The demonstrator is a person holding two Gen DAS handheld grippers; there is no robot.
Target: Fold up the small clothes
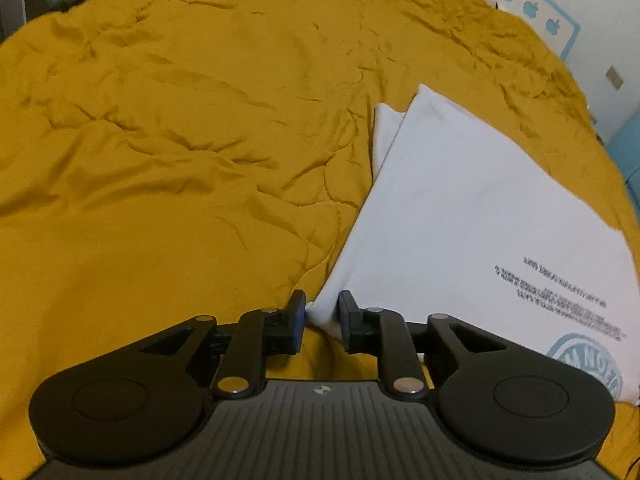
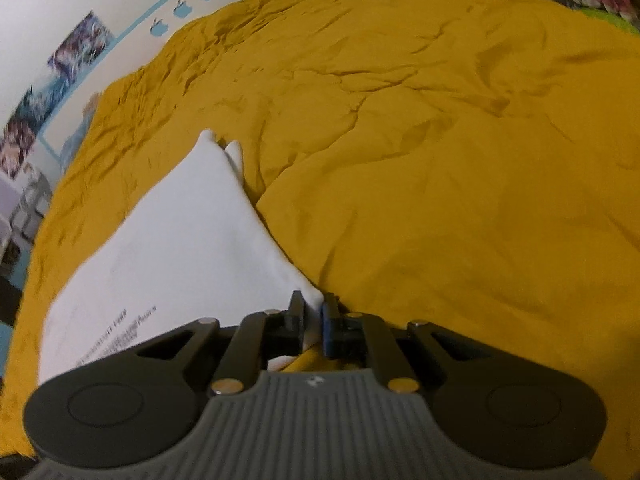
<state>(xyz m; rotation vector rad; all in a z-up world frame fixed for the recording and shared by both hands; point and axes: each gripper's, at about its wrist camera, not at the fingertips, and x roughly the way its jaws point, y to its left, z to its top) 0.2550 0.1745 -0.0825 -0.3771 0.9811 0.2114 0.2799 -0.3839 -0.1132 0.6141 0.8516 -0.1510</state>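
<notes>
Corners come first: our left gripper has a near corner of the white garment between narrow jaws, grip uncertain, while our right gripper pinches the other corner tight. Lying on the mustard bedspread, it wants an even lift and matched edges.

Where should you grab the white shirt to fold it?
By its two near corners, coming from the near edge. The white shirt lies flat on the yellow blanket, so only edges and corners offer something to pinch. The left gripper straddles one corner; the right gripper already pinches the other.
</notes>
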